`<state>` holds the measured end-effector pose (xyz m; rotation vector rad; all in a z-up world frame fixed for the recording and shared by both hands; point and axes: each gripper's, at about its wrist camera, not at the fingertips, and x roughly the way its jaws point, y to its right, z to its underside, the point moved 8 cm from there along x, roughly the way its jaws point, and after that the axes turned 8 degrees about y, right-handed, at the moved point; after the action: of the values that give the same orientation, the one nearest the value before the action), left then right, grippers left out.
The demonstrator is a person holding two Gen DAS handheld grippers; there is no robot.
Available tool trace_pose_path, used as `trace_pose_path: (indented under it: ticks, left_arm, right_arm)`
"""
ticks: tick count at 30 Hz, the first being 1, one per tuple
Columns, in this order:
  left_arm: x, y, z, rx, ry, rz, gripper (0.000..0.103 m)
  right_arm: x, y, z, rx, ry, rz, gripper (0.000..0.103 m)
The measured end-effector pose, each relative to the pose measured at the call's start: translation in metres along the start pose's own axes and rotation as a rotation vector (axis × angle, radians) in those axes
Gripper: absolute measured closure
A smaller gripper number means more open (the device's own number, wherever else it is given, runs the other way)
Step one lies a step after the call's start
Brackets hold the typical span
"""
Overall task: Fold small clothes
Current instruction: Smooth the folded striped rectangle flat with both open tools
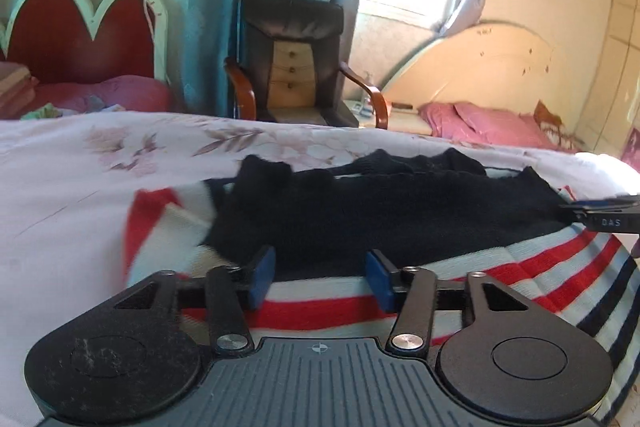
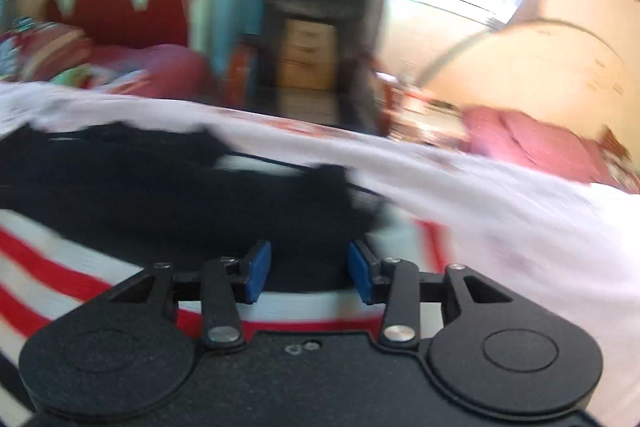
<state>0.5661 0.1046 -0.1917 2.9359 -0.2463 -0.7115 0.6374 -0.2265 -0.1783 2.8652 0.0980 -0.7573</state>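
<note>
A: Where is the garment shown?

B: A striped sweater (image 1: 520, 267), banded red, white and navy with a black part (image 1: 380, 211) folded over it, is seen lying on a bed covered by a floral sheet (image 1: 120, 155).

A: How are the left gripper's (image 1: 320, 273) jaws set?

B: They are held partly apart over the sweater's near edge; nothing is clamped between the blue pads (image 1: 262, 275).

A: And the right gripper (image 2: 306, 273)?

B: Its jaws are likewise parted above the black part (image 2: 160, 195), gripping nothing; this view is blurred. Its tip (image 1: 600, 215) is also seen at the right edge of the left view.

A: What lies behind?

B: An armchair (image 1: 292, 59) and a red headboard (image 1: 80, 35) are shown.
</note>
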Motion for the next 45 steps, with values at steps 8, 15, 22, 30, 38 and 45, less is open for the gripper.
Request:
trace_pose_path:
  ticks: [8,15,22,30,38,45]
  left_arm:
    - [-0.023,0.06,-0.009,0.062,0.068,0.031,0.027]
    - [-0.028,0.098,0.027,0.112,-0.006,0.053,0.027]
    - [-0.072,0.022,0.045,0.074,0.008,-0.095,0.027]
    - [-0.093,0.058,0.038,0.035,0.033,-0.033,0.027]
    - [-0.094,0.087,0.066,0.134,-0.03,-0.022,0.027]
    - [-0.12,0.05,0.065,0.093,-0.02,-0.073,0.027]
  right_arm:
    - [-0.043,-0.01,-0.008,0.102,0.077,-0.119,0.072]
    - [-0.067,-0.103,0.025,-0.062,0.028,-0.311,0.07]
    - [-0.087,-0.039,0.047,-0.013,-0.005,-0.068,0.07]
    - [-0.124,-0.046,0.04,0.085,0.049,-0.114,0.072]
    - [-0.13,-0.114,0.074,-0.061,-0.042,-0.171,0.071]
    - [-0.169,-0.057,0.076,-0.001,0.008,-0.108,0.069]
